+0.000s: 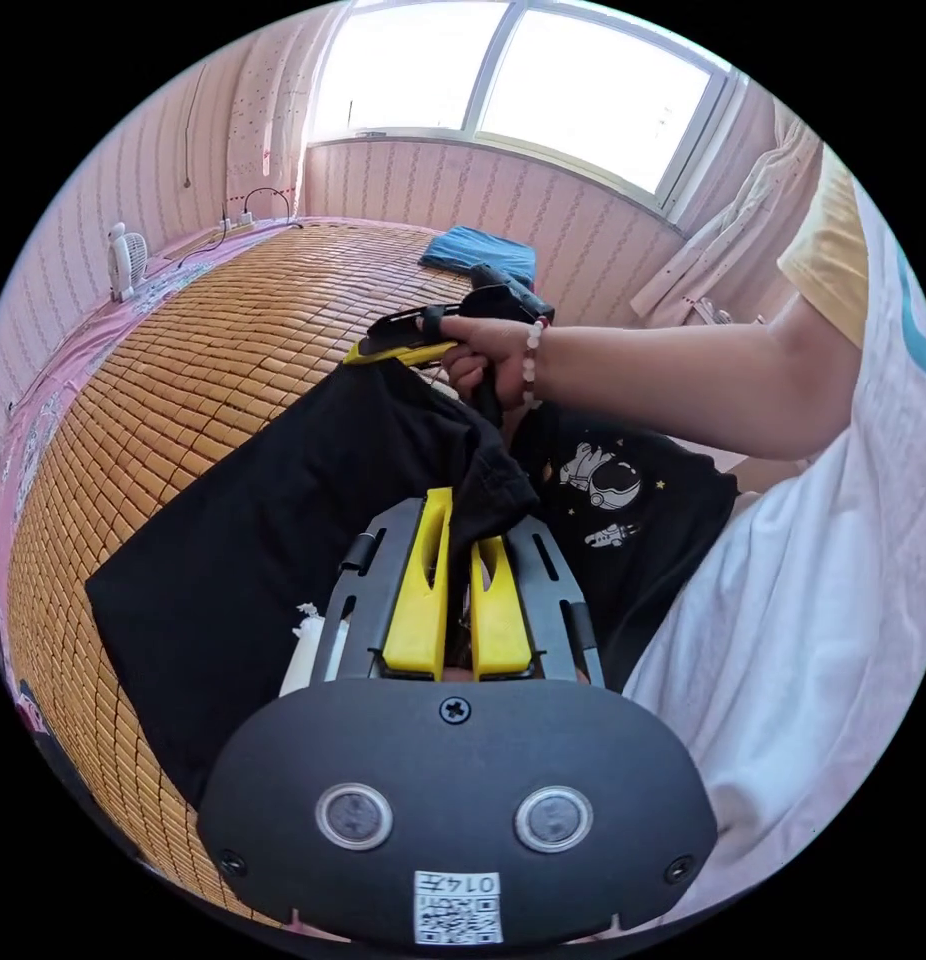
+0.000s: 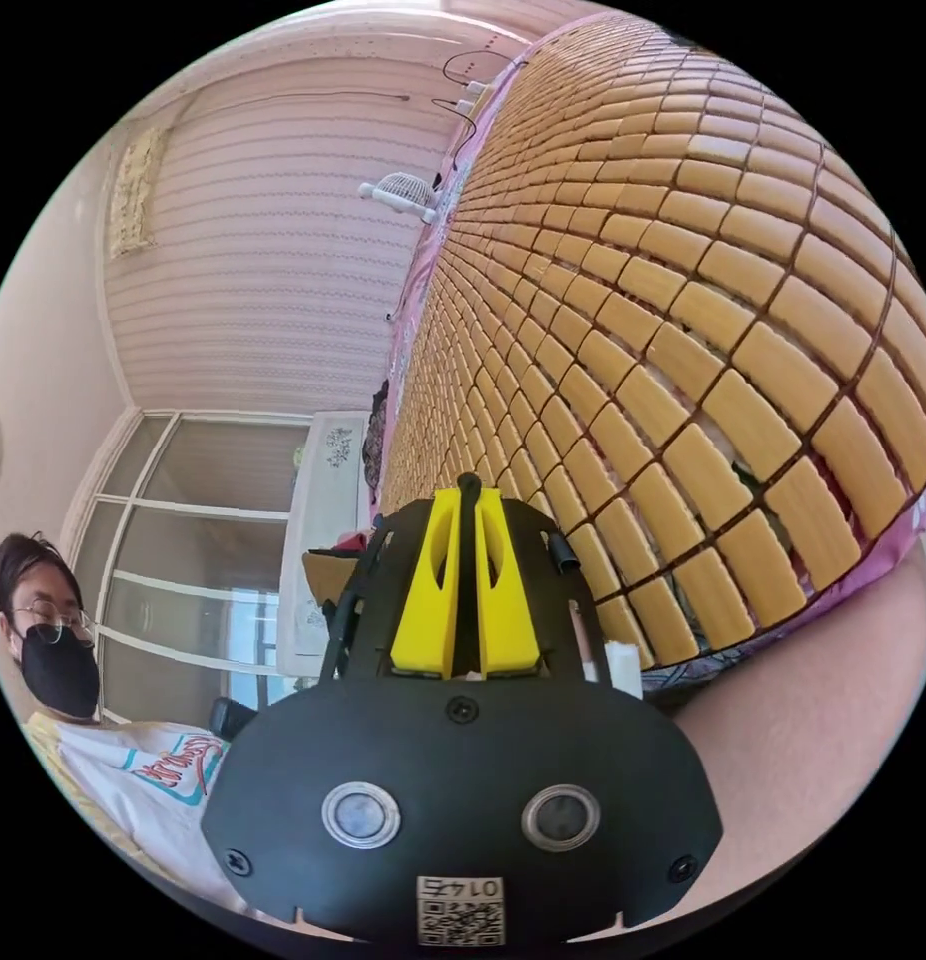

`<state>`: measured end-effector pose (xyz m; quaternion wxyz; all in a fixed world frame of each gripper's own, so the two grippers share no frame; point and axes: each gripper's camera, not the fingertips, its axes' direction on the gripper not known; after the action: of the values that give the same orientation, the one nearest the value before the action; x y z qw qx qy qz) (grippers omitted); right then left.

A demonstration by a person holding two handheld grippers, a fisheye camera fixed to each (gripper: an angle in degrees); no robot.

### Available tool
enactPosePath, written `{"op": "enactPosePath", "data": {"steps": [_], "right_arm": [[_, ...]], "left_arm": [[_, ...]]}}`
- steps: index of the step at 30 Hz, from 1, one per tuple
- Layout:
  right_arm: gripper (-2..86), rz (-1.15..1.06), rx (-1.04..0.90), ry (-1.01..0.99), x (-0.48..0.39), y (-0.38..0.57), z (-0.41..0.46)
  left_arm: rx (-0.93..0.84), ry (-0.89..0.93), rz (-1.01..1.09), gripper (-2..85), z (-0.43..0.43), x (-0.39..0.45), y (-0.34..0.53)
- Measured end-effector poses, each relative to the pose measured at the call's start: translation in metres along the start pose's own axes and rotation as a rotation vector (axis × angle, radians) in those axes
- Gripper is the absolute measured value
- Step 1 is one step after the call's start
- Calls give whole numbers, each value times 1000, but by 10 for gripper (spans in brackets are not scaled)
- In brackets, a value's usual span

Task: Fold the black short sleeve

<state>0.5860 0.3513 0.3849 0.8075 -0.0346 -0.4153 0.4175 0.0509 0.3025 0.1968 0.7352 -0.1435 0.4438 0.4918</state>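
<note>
Left gripper view: right hand (image 1: pixel 488 352) outstretched, perhaps gripping.

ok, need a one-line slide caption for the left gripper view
Left gripper and right gripper each pinch the black short sleeve, lifting one edge above the bamboo mat.

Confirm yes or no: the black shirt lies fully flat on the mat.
No. Both grippers hold the black shirt's edge lifted above the bamboo mat.

Bamboo mat (image 1: pixel 183 380) over bed, folded blue cloth (image 1: pixel 480 252) near window (image 1: pixel 513 80), small white fan (image 1: pixel 128 260) by striped wall
</note>
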Motion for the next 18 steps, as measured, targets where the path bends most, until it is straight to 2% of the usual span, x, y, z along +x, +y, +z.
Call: {"op": "enactPosePath", "data": {"steps": [5, 9, 13, 18], "right_arm": [[12, -158, 152, -70, -52, 2, -66], [11, -297, 101, 4, -107, -6, -61], [12, -438, -88, 130, -171, -17, 27], [21, -586, -242, 306, -225, -2, 170]], "left_arm": [[149, 73, -39, -7, -21, -20, -12], [242, 144, -146, -8, -37, -47, -3], [273, 65, -247, -6, -55, -68, 25], [228, -85, -490, 10, -70, -118, 70]]}}
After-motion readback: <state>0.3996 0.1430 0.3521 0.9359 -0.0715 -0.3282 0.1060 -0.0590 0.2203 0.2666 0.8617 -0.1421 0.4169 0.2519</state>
